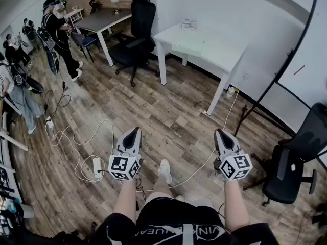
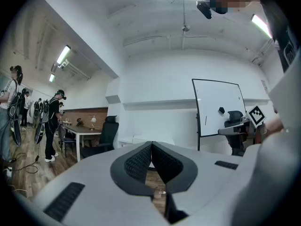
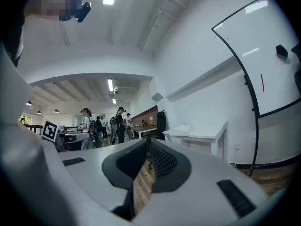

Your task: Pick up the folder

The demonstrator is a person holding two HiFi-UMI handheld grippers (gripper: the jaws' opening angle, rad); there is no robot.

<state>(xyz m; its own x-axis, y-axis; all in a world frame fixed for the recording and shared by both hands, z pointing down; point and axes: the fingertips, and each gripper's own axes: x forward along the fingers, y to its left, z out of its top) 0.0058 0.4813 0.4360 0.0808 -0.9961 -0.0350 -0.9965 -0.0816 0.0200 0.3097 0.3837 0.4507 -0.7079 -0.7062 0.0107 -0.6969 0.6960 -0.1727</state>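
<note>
A pale green folder (image 1: 189, 43) lies flat on the white table (image 1: 227, 55) across the room, with a small printed sheet (image 1: 189, 25) behind it. I stand on the wooden floor well short of that table. My left gripper (image 1: 134, 132) and right gripper (image 1: 219, 133) are held level in front of me, both pointing toward the table. Each one's jaws meet at the tips with nothing between them, as the left gripper view (image 2: 151, 147) and the right gripper view (image 3: 148, 145) show. In the right gripper view the table (image 3: 202, 135) stands ahead to the right.
A black office chair (image 1: 135, 29) stands left of the table, and another (image 1: 291, 162) is at my right by a whiteboard (image 1: 311, 50). White cables and a power strip (image 1: 97, 167) lie on the floor near my feet. Several people (image 1: 59, 29) stand at the far left by a grey desk (image 1: 102, 19).
</note>
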